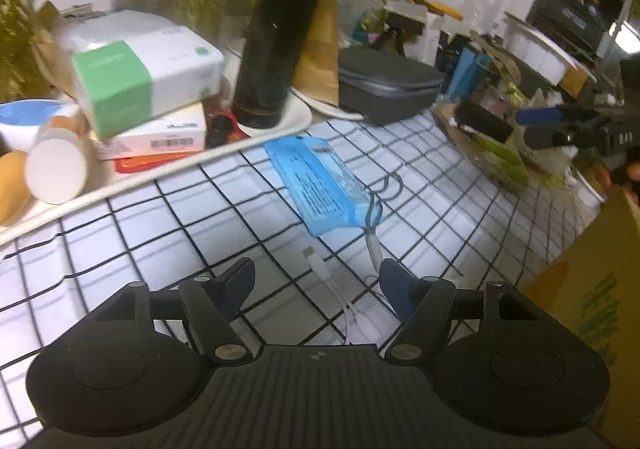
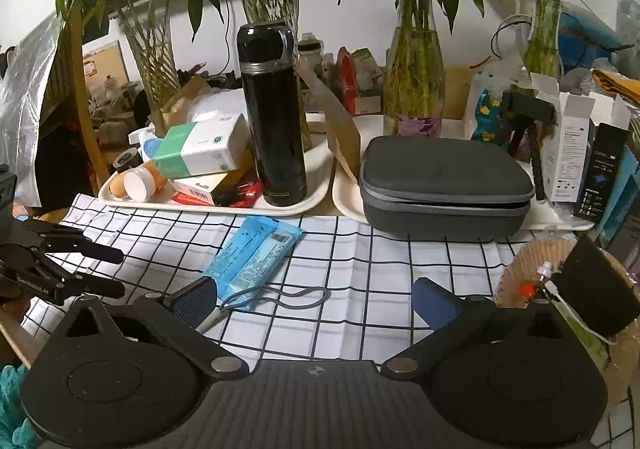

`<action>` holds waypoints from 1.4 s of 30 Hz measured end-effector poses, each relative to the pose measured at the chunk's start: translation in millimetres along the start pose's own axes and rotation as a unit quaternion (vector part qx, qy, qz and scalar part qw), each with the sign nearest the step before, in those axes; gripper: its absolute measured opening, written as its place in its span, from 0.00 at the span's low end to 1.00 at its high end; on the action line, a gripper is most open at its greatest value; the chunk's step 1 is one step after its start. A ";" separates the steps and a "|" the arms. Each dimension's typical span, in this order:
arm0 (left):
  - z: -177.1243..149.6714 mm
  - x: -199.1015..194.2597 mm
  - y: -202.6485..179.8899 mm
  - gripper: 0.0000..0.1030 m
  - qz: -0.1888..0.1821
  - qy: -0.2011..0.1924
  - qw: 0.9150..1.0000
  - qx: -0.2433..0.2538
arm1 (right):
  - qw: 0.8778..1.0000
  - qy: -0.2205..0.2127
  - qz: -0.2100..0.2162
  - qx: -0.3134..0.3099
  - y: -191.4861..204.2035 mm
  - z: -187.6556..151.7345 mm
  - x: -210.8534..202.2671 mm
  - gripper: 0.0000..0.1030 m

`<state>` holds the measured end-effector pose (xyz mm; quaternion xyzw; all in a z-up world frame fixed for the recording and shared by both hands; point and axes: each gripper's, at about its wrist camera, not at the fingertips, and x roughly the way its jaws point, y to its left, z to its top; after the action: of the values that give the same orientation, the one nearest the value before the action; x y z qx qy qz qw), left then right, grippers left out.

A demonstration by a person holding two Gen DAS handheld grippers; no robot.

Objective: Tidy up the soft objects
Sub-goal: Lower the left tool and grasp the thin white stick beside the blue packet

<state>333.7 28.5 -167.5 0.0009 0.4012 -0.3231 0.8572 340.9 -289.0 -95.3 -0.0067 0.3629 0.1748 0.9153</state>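
Note:
A blue soft packet (image 1: pixel 320 185) lies on the black-and-white checked cloth (image 1: pixel 168 225); it also shows in the right wrist view (image 2: pixel 256 253). A grey cord loop (image 2: pixel 288 295) lies at its near end, and a white cable (image 1: pixel 340 289) lies just before my left gripper (image 1: pixel 317 281), which is open and empty above the cloth. My right gripper (image 2: pixel 316 301) is open and empty, hovering just short of the packet. It also shows at the right edge of the left wrist view (image 1: pixel 560 125); the left gripper shows at the left edge of the right wrist view (image 2: pixel 116 273).
A cream tray (image 2: pixel 308 193) holds a black flask (image 2: pixel 272 121), a tissue pack (image 2: pixel 200 149) and small bottles. A grey zip case (image 2: pixel 444 185) sits on a second tray. Vases with bamboo stand behind. A cardboard box (image 1: pixel 592 289) is at right. Teal fluffy cloth (image 2: pixel 10 409) is at lower left.

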 end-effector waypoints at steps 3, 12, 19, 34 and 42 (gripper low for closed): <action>-1.6 12.7 -1.3 0.55 -0.004 0.017 1.000 0.015 | 1.000 0.003 -0.001 -0.002 -0.3 1.8 4.4 1.00; -9.0 40.0 -12.9 0.44 -0.012 0.034 0.997 0.065 | 1.000 0.002 0.001 -0.012 4.1 7.5 7.9 1.00; -10.3 44.4 -25.4 0.22 0.033 0.027 0.992 0.122 | 1.000 0.007 -0.004 -0.021 5.8 6.8 9.5 1.00; -8.1 45.0 -30.8 0.37 0.065 0.058 0.983 0.163 | 0.999 0.011 -0.014 -0.035 5.9 3.6 8.4 1.00; -7.9 41.3 -27.9 0.29 0.067 0.075 0.982 0.158 | 0.999 0.015 -0.018 -0.041 6.0 2.7 8.1 1.00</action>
<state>332.1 -14.4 -194.1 0.1876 0.4076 -0.3228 0.8333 346.2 -280.5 -98.0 -0.0529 0.3688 0.1730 0.9117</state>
